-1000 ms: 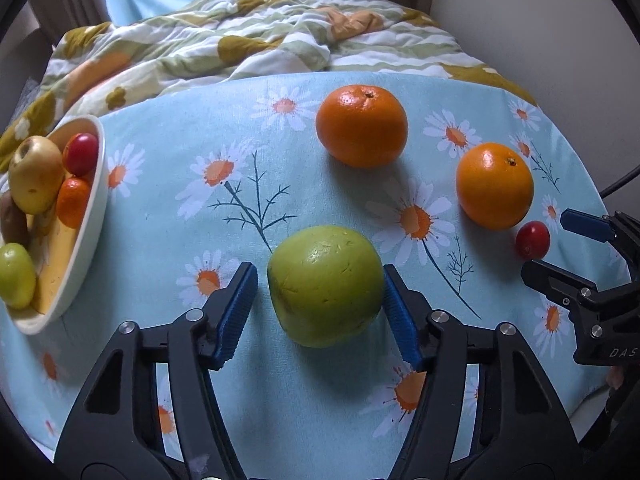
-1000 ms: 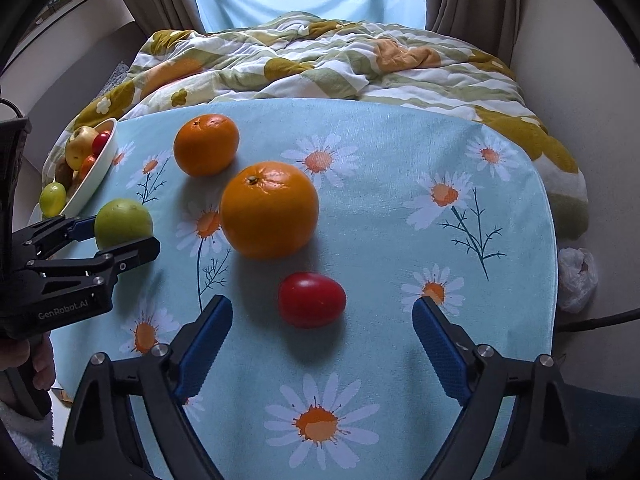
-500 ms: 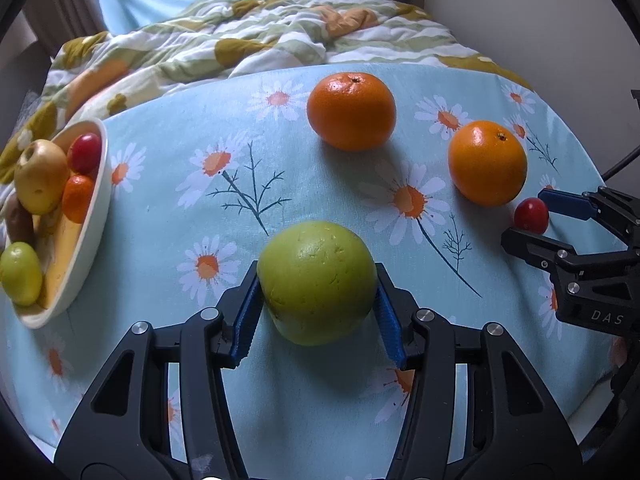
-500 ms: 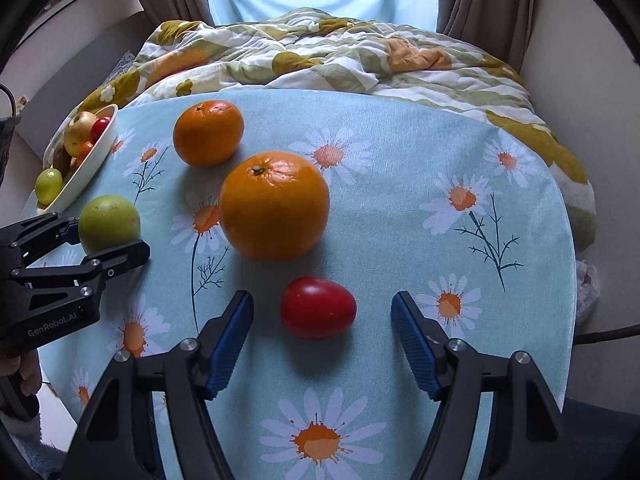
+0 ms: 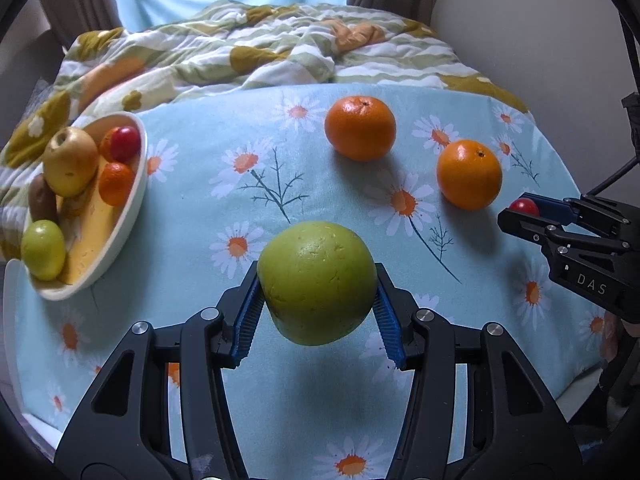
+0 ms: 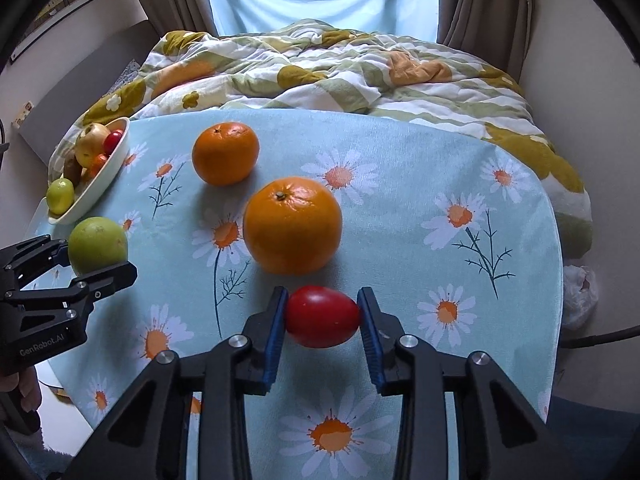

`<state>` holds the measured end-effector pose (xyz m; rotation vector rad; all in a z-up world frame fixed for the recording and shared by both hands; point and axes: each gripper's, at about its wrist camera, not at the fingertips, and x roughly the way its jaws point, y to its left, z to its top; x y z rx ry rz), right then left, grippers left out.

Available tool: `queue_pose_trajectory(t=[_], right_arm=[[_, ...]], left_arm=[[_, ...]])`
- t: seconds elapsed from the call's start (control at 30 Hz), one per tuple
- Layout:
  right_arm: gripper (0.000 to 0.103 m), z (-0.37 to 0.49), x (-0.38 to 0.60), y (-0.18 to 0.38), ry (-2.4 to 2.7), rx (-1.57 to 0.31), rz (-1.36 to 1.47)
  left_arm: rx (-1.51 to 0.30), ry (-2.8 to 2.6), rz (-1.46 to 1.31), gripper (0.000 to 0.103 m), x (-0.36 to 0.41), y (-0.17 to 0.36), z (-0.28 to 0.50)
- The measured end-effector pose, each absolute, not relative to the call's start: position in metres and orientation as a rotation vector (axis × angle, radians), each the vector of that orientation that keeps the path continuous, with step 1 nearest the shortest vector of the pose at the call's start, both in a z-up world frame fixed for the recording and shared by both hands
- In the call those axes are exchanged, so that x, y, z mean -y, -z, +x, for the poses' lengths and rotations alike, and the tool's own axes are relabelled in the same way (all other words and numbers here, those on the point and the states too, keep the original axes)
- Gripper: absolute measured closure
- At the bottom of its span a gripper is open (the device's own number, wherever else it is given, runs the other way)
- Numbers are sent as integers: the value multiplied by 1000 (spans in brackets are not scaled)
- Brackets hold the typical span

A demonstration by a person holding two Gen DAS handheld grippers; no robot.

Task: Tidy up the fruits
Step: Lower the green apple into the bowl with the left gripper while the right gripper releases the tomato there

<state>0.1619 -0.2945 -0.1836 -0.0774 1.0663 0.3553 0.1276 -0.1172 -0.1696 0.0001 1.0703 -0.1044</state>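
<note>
We have the left tool [image 5: 318,300] clenched on the green apple [image 5: 317,282], its blue pads pressed against both flanks, and the fruit looks clear of the surface [image 5: 200,208], with its shadow falling below it on the daisy cloth. The right tool [image 6: 322,322] has just been closing, and its pads now touch both ends of the small red tomato [image 6: 322,316], which appears to sit on the cloth still, just near of the big orange [image 6: 292,225].

The white bowl [image 5: 134,196] waits at the far left edge of the surface, already carrying a yellowish apple, a small green fruit, a red one and small orange ones. A second orange [image 5: 360,127] lies farther back, well apart from the bowl.

To do this step well, we judge the apple should travel left at a height that clears the bowl's rim, then come down over the bare yellow patch at its near end, not on top of the piled fruit, which could roll. We release only once it rests. With the tomato, we keep the squeeze light, since it probably bruises easily, and lift straight up before moving, so it does not brush the big orange. Sending one tool to the bowl at a time should keep them from colliding over it.
</note>
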Motion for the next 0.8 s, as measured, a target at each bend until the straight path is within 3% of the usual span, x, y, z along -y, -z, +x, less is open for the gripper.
queue_pose_trajectory(t=[0.4, 0.8], right_arm=[[70, 150, 259, 125, -414, -984, -116], [71, 155, 178, 92, -443, -955, -102]], left_arm=[[-956, 68, -43, 45, 71, 103, 106], [-948, 57, -36, 45, -11, 82, 108]])
